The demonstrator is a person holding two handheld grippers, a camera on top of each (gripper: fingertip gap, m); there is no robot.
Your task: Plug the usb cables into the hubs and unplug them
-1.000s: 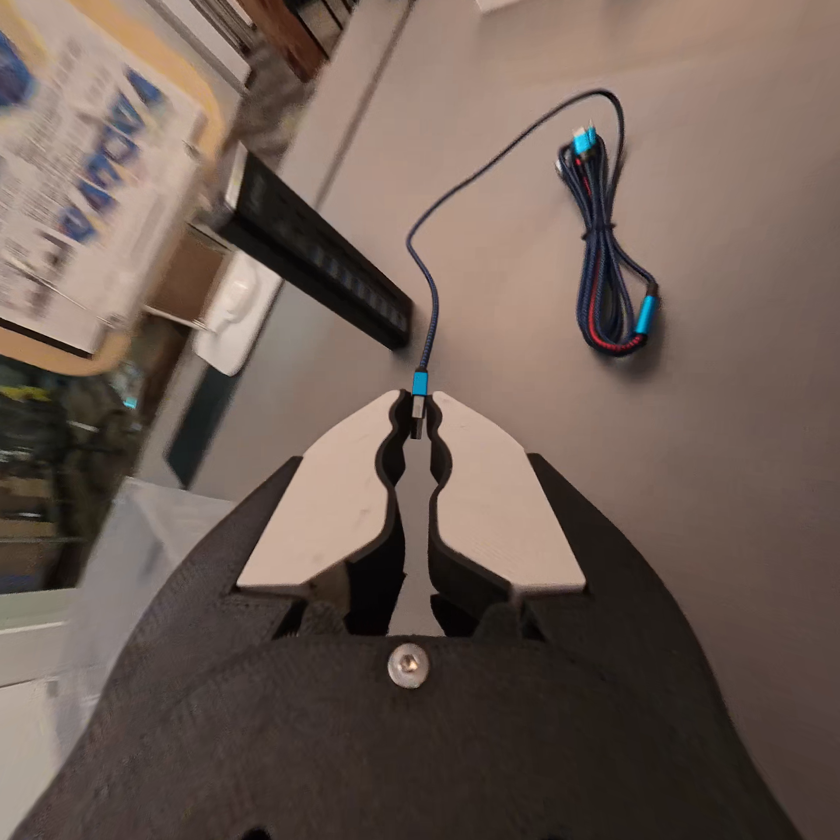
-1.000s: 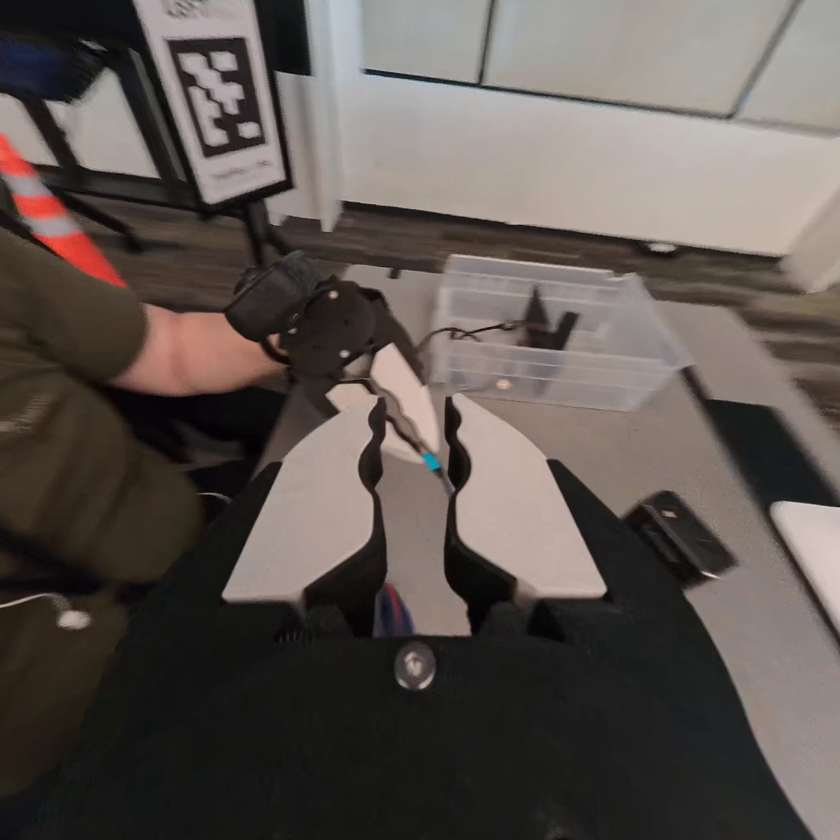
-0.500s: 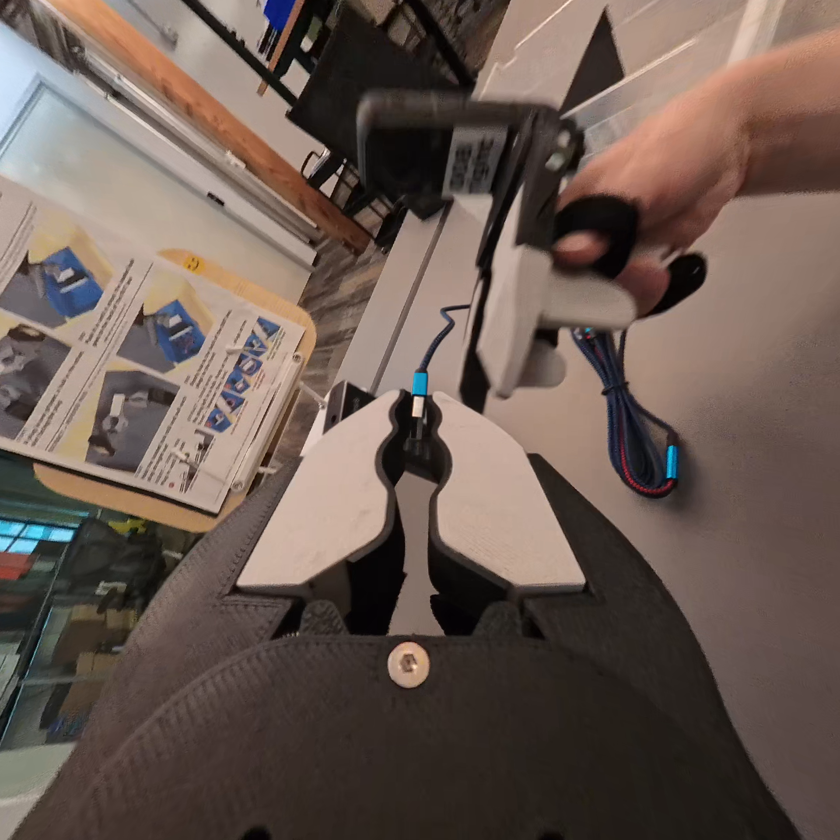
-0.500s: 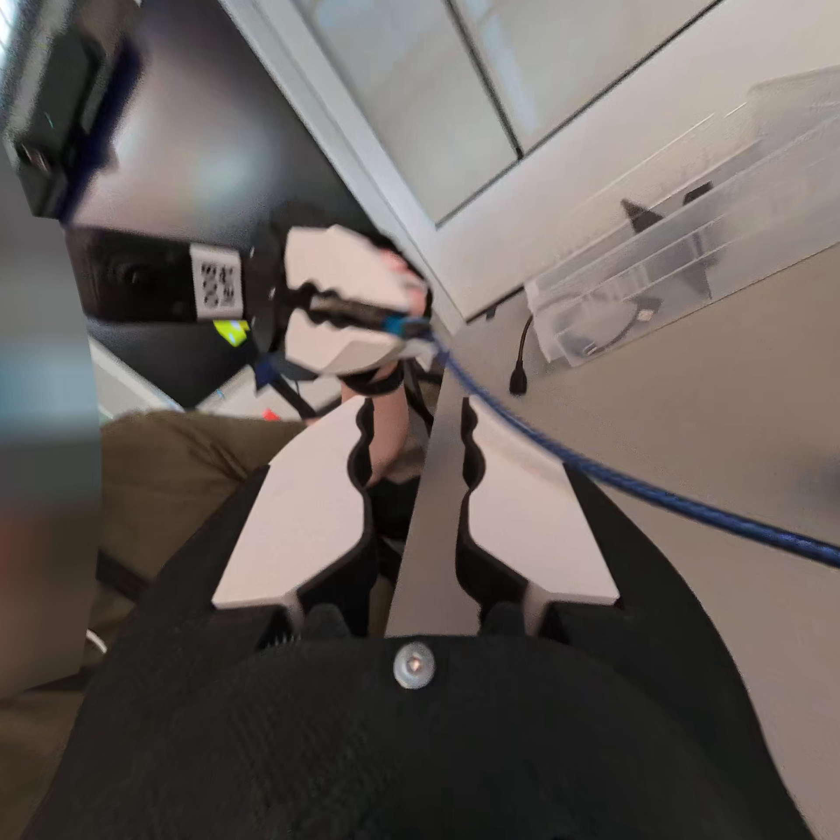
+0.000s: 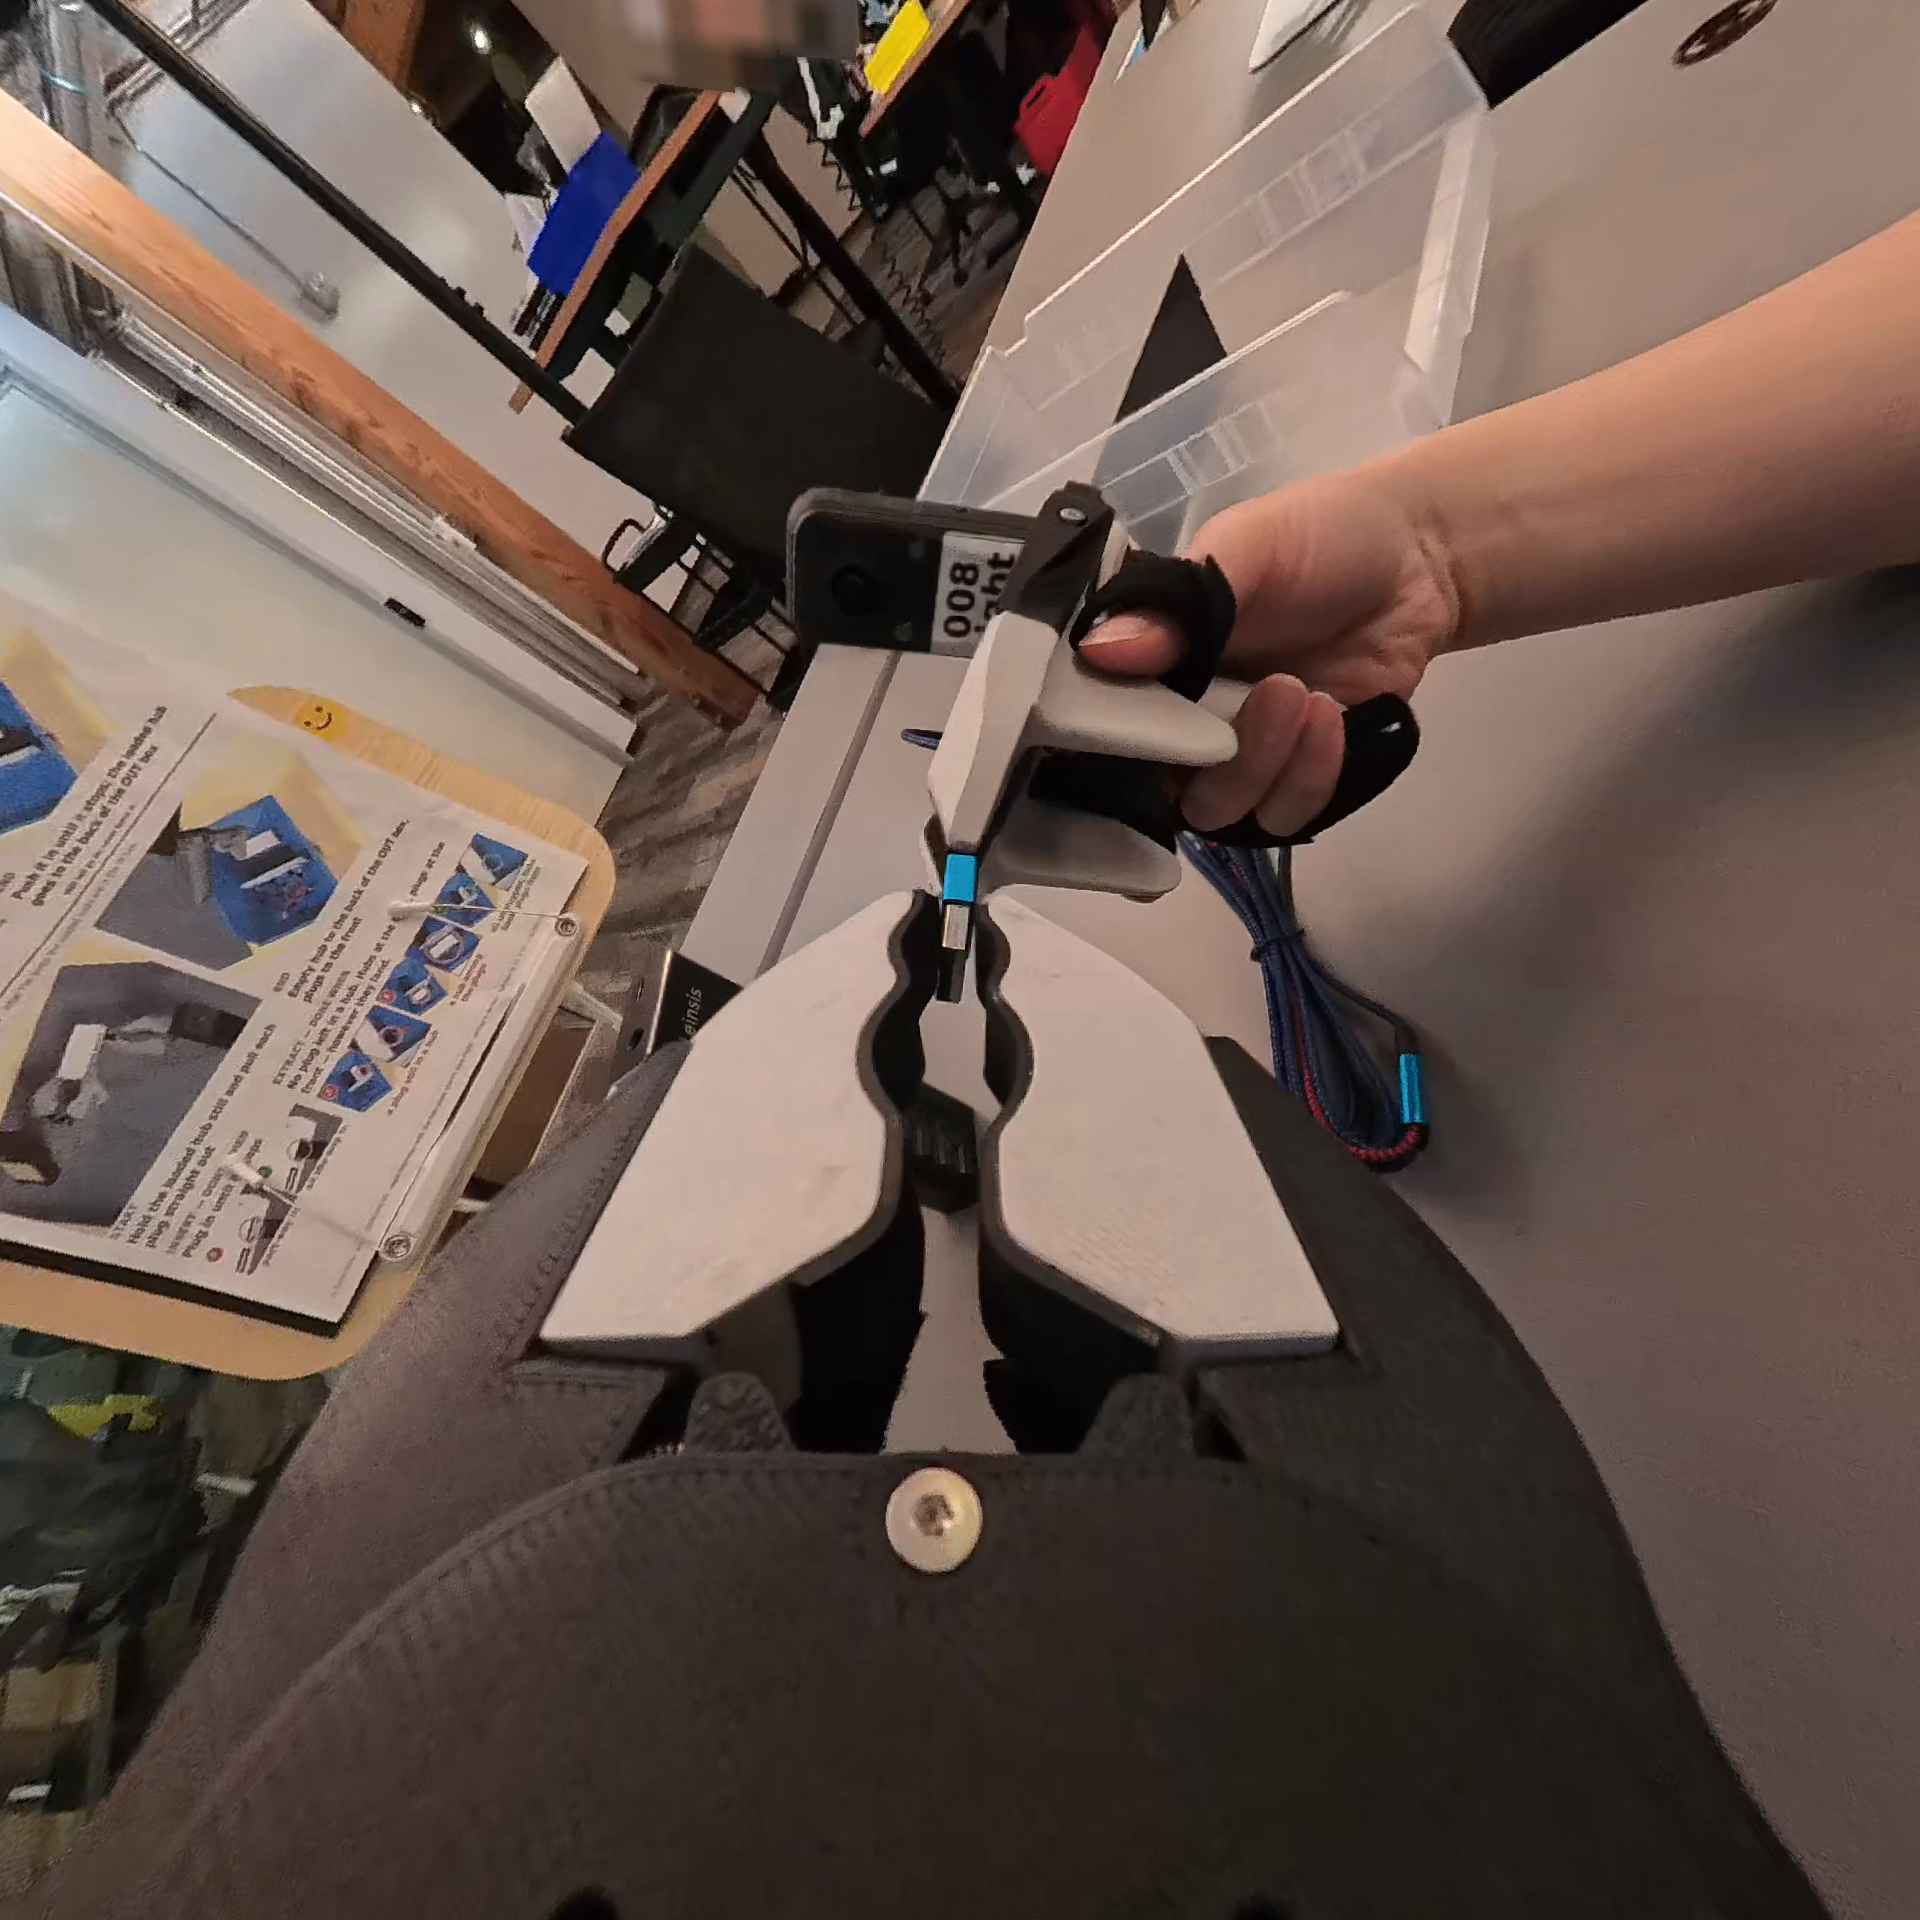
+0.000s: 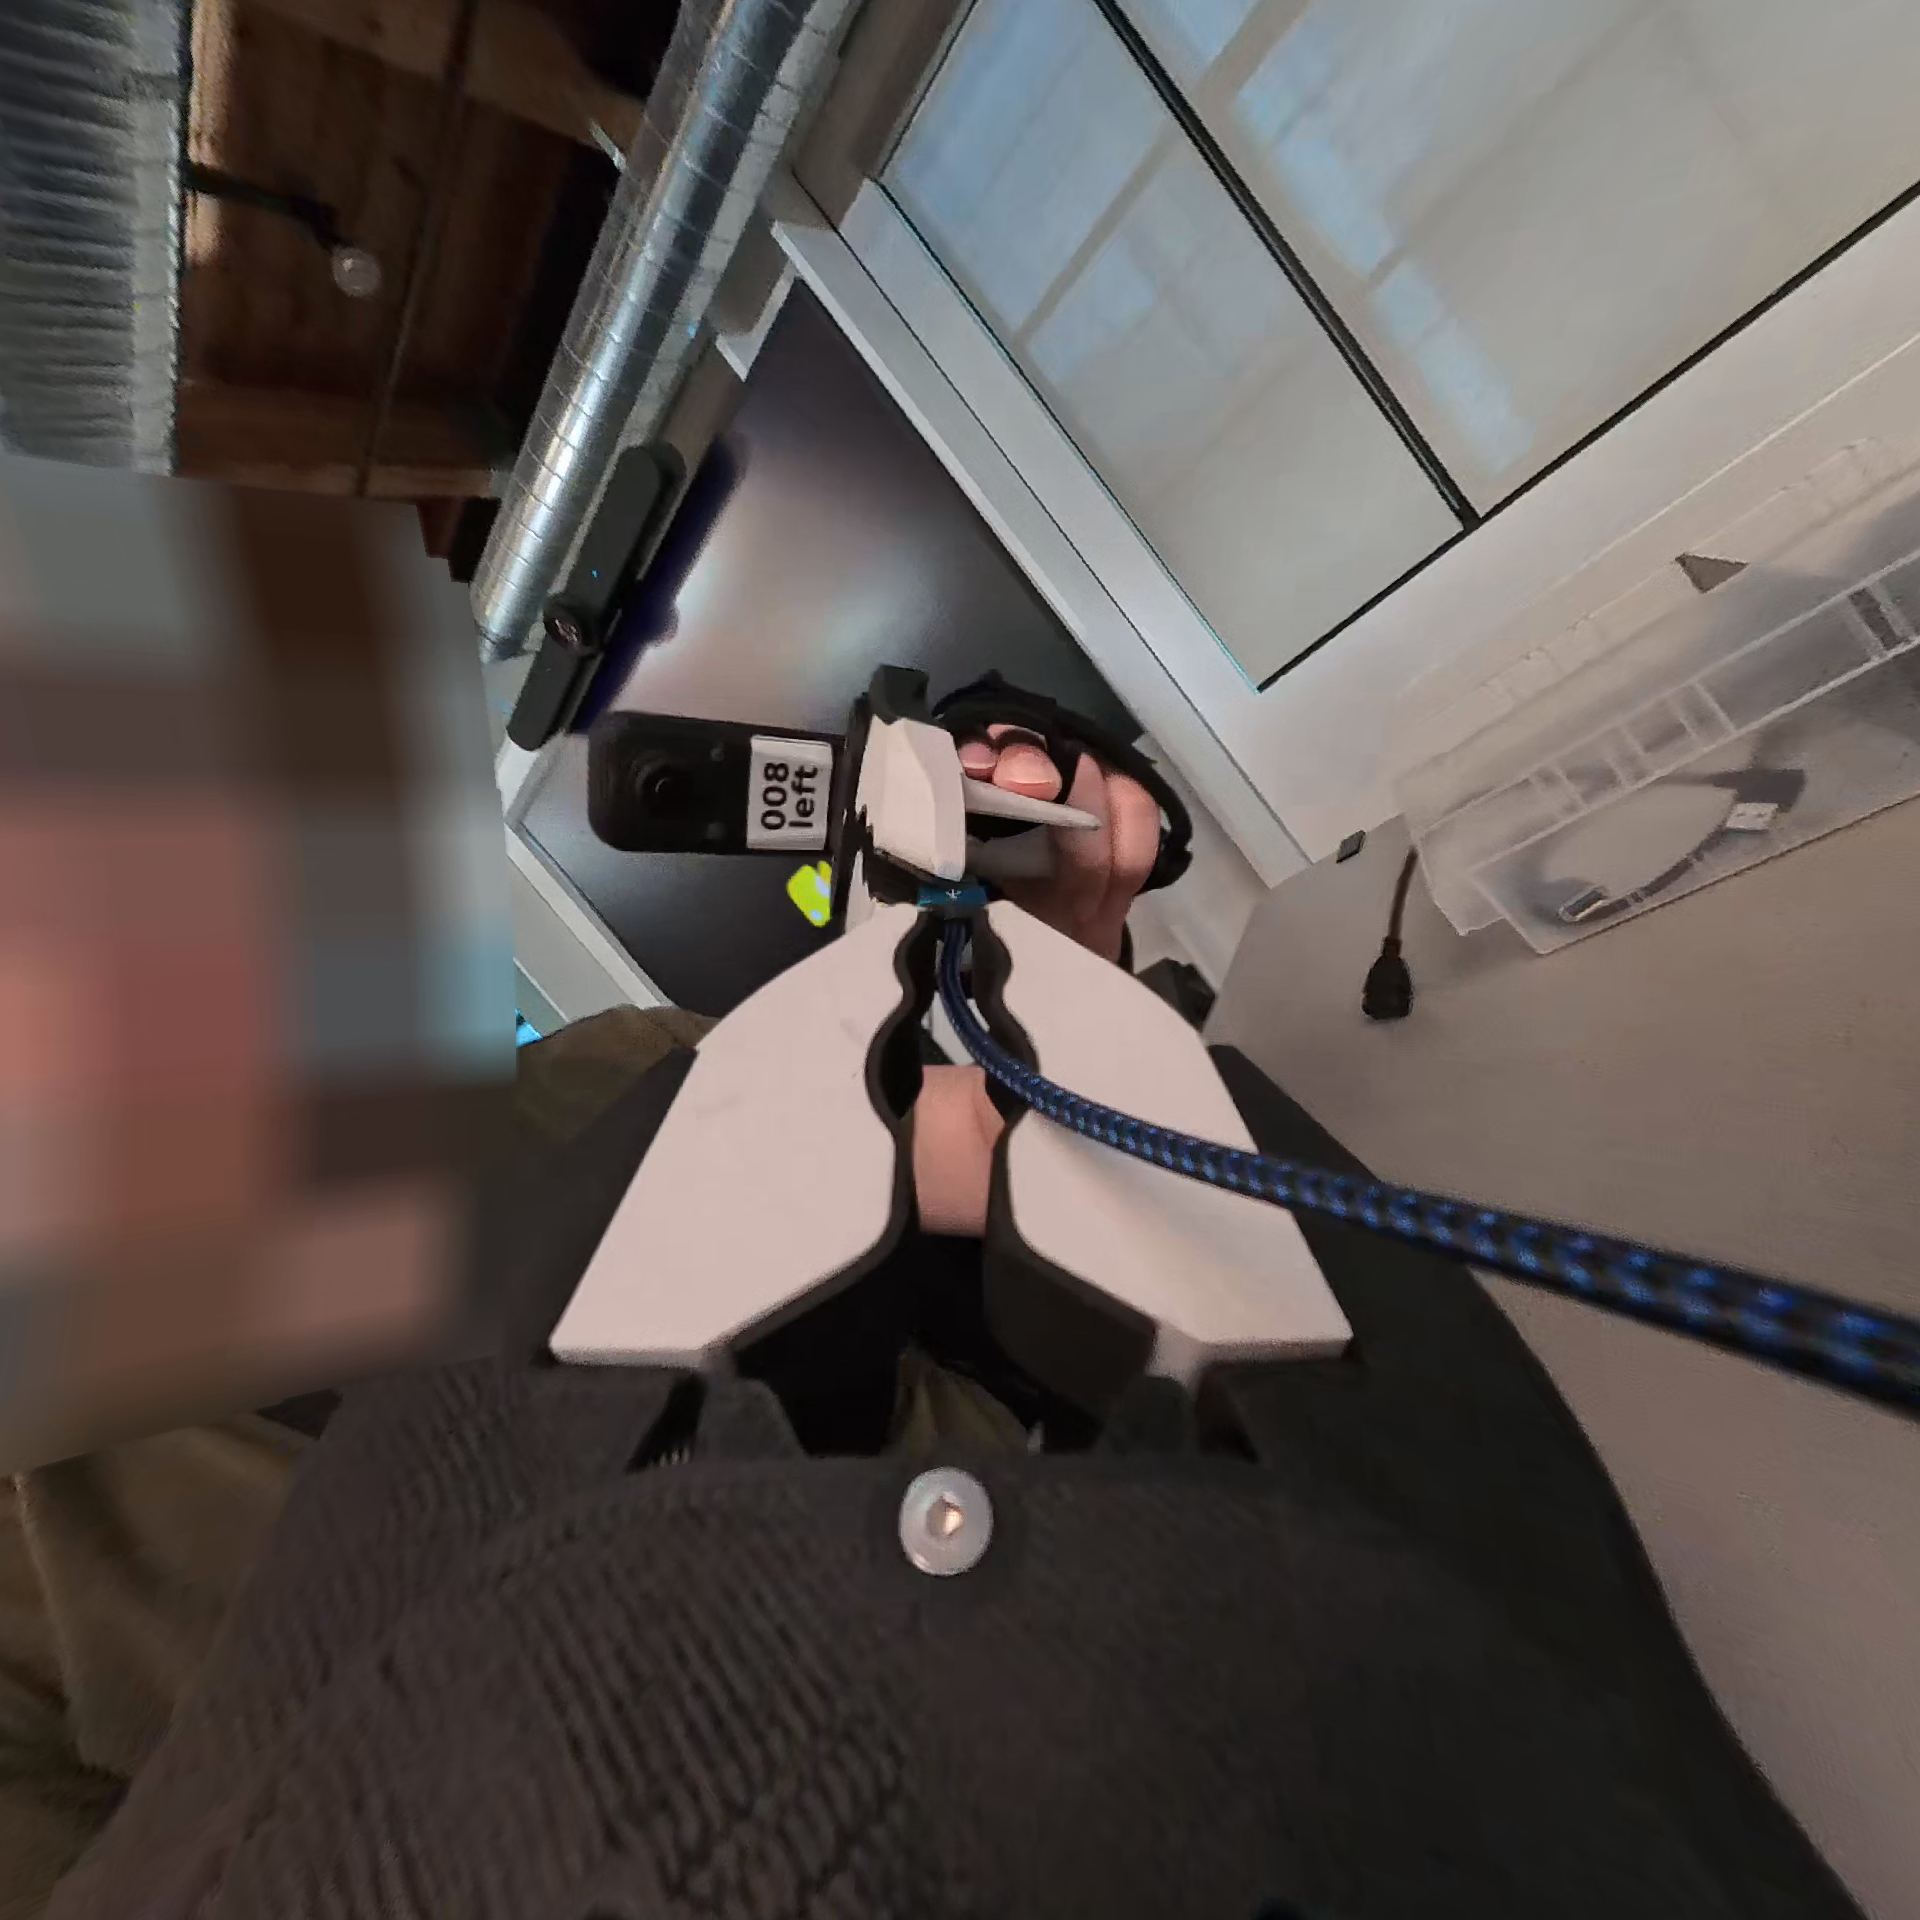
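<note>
My left gripper (image 5: 951,920) is shut on the metal USB plug with a blue collar (image 5: 958,883), held up off the grey table (image 5: 1683,1195). My right gripper (image 6: 951,935) is closed around the blue braided cable (image 6: 1351,1195) just behind that plug, tip to tip with the left one. The right gripper also shows in the left wrist view (image 5: 966,836), held by a hand. The rest of the cable lies coiled on the table (image 5: 1340,1049). A black hub (image 5: 681,1013) shows partly behind my left fingers.
A clear plastic bin (image 5: 1299,260) stands on the table behind the right hand, with cables inside (image 6: 1662,831). A loose black cable end (image 6: 1387,987) lies near it. A board with printed instruction sheets (image 5: 260,987) stands at the left. Less than 4 cm separates the two grippers' tips.
Both grippers have swung up and come together. The right gripper, open before, has closed around the cable behind the plug. The left gripper still holds the plug.
</note>
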